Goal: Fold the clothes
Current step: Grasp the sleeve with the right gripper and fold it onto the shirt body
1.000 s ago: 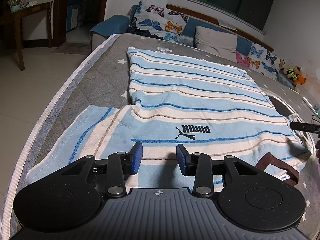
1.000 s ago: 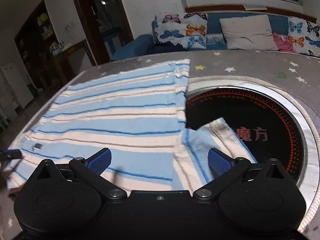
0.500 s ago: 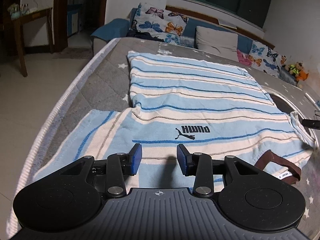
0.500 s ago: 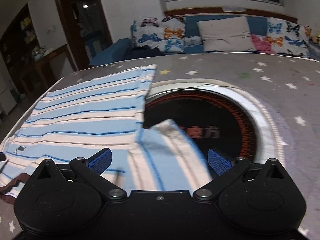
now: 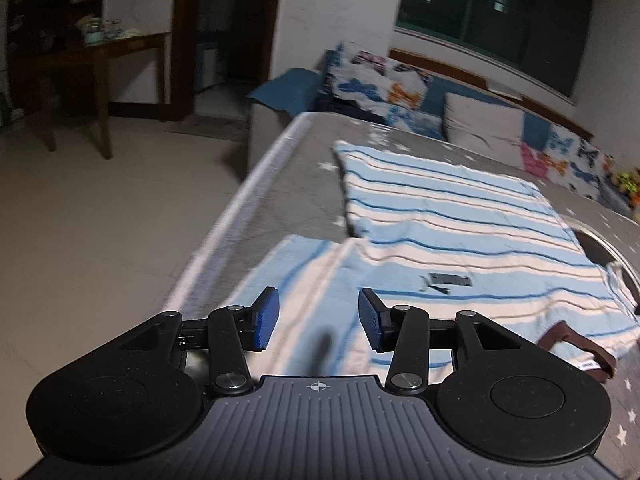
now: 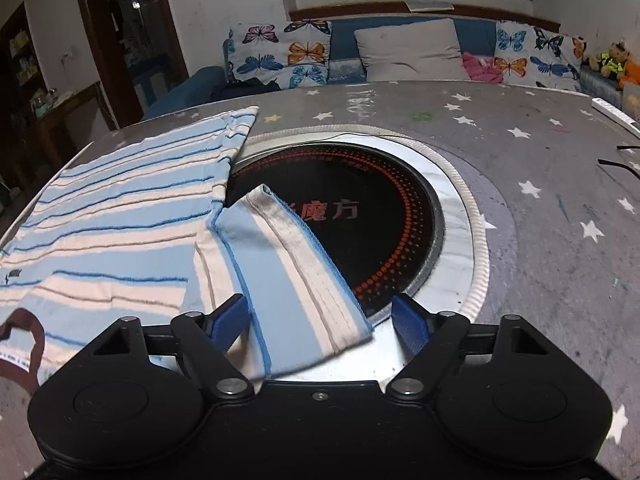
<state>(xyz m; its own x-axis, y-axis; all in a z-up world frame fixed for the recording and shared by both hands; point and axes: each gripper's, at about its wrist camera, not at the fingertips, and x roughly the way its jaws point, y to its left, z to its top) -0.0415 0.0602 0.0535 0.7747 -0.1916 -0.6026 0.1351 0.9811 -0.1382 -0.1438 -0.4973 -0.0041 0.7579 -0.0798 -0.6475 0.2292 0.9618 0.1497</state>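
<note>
A light-blue and cream striped T-shirt (image 5: pixel 448 236) with a black logo (image 5: pixel 446 282) and a brown collar (image 5: pixel 576 346) lies flat on the grey star-print table. My left gripper (image 5: pixel 318 318) is open and empty above its left sleeve (image 5: pixel 296 268). In the right wrist view the shirt body (image 6: pixel 120 216) lies at left. Its right sleeve (image 6: pixel 288 276) lies partly over the black round cooktop (image 6: pixel 372 216). My right gripper (image 6: pixel 320 324) is open wide, with the sleeve end between its fingers but not clamped.
The table edge (image 5: pixel 224 240) drops to a tiled floor at left. A sofa with butterfly cushions (image 6: pixel 288 54) stands behind the table. A wooden side table (image 5: pixel 100 56) stands far left. A white remote (image 6: pixel 614 116) and a black cable (image 6: pixel 622 166) lie at the right.
My left gripper has swung left toward the left sleeve and table edge. My right gripper has moved right and closer, so the right sleeve now lies between its fingers. Both stay open.
</note>
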